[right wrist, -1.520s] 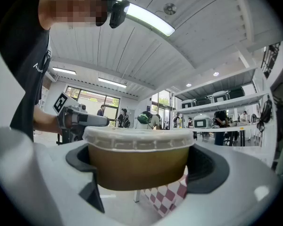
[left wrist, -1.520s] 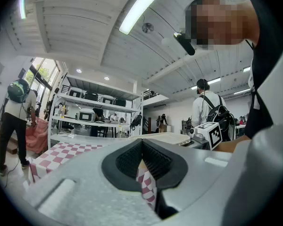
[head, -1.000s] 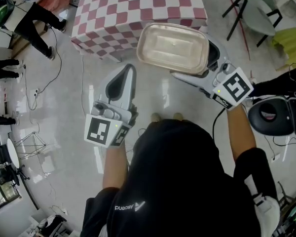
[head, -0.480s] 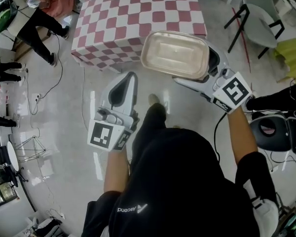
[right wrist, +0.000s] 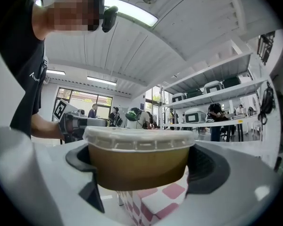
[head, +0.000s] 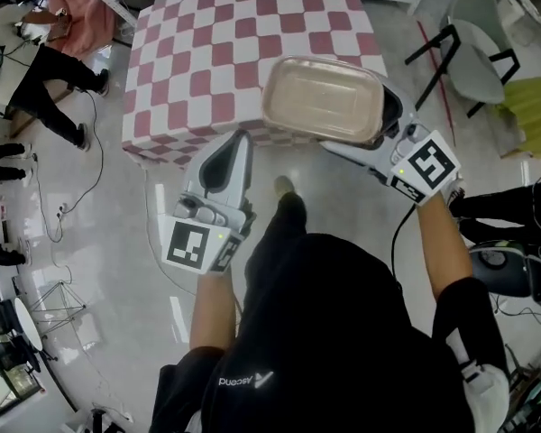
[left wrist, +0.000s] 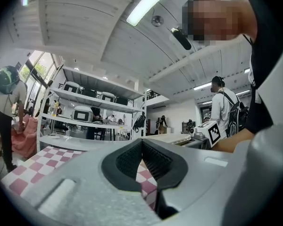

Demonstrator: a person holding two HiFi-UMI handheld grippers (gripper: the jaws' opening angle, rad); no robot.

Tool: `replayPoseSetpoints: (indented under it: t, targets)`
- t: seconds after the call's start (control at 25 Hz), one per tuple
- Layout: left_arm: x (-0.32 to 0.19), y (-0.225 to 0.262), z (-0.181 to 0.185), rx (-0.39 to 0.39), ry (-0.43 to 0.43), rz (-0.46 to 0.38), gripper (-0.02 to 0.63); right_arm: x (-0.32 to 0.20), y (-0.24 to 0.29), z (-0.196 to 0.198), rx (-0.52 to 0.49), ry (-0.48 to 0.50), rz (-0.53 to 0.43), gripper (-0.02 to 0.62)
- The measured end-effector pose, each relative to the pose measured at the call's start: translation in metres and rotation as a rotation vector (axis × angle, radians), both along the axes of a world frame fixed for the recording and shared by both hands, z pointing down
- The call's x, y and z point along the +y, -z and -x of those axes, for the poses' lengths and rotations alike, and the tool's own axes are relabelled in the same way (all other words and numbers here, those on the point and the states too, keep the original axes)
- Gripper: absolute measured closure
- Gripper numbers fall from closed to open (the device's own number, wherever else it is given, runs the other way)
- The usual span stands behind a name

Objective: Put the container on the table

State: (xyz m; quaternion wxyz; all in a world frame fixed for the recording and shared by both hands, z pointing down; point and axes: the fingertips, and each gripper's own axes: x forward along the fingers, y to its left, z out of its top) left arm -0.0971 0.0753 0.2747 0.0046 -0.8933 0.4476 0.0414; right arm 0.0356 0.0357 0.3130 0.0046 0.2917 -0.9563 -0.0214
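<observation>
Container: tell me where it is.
In the head view, the container, clamped in the right hand-held gripper, overlaps the checkered table's near right corner.

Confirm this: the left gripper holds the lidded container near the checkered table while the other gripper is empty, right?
No. The right gripper holds the lidded container, as the right gripper view shows. The left gripper is the empty one, jaws together, and the checkered table is near.
</observation>
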Motion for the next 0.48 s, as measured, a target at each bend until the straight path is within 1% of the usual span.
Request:
replayPoseSetpoints:
  t: [0.12,0.36,0.48]
  targets:
    - [-0.057,0.001,0.020,-0.031,-0.025,-0.007,0.597,-0.057,0.001,0.019,0.019,-0.012,-0.009,0.038]
    - [-0.153,0.000,0.054,-0.054,-0.076,-0.009,0.597,-0.157,-0.008,0.045,0.061,-0.053,0.000,0.038]
    - [-0.187,-0.004,0.066,-0.037,-0.082,0.005,0.597,-0.199,-0.020,0.052,0.094,-0.068,0.018,0.038]
